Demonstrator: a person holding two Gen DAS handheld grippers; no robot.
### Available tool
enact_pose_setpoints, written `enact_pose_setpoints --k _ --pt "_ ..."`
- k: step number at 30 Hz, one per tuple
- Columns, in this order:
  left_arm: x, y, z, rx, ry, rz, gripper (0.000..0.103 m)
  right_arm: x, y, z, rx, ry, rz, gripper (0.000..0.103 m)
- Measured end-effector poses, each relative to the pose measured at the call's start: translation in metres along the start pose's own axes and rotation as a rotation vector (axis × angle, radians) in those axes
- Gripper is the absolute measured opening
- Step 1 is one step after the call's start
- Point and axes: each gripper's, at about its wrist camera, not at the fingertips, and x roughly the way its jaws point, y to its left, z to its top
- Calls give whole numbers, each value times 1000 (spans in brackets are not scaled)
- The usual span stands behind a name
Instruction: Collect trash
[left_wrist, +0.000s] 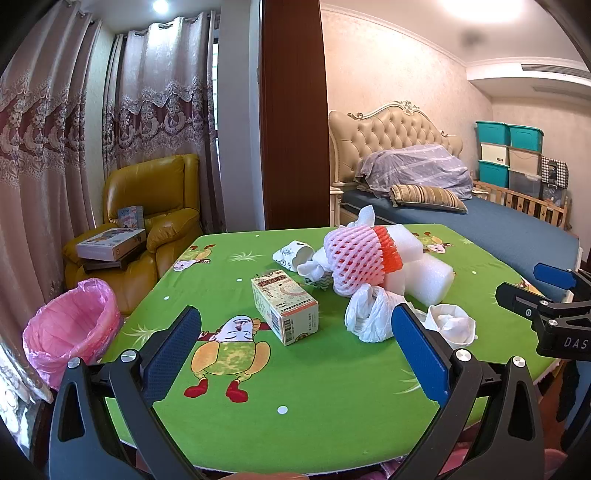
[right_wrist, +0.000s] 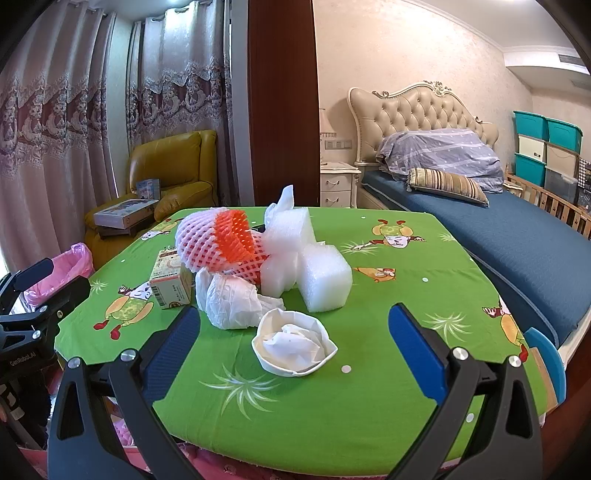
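Hovering over the near edge of the table (left_wrist: 332, 424), the left gripper (left_wrist: 295, 350) has its jaws spread wide w/ nothing between them. The right gripper (right_wrist: 293, 349) is likewise spread and empty, low over its side of the table.

Trash sits in 1 cluster mid-table. A box (left_wrist: 284, 312) stands alone, nearest the left gripper, just beyond its tips. Right of it lies a crumpled white bag (left_wrist: 369, 314), partly hidden behind the left gripper's right finger (left_wrist: 421, 354). A crushed paper bowl (right_wrist: 293, 347) w/ wadded tissue inside sits closest to the right gripper, between its 2 fingers in the right wrist view. Behind these, a pink foam net (left_wrist: 351, 258) w/ an orange net (left_wrist: 388, 249) lies on top of the heap, touching 2 white foam blocks (right_wrist: 325, 277). A crushed paper cup (left_wrist: 295, 254) lies at the far left of the pile.

Bin (left_wrist: 70, 332) w/ pink liner stands off the table's left edge, below table level, near the left gripper. In the right wrist view the left gripper's body partly covers the bin.

Around: yellow armchair (left_wrist: 159, 206) w/ boxes on it behind the bin, curtains (left_wrist: 48, 147) at left, bed (right_wrist: 498, 229) w/ pillows at right, teal storage tubs (left_wrist: 509, 155) stacked in the far corner.
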Motion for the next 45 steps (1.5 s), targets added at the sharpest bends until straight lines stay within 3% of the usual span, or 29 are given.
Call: enact_pose_setpoints --k 45 --pt "-1 -1 0 1 -2 2 96 -2 6 -4 3 5 11 99"
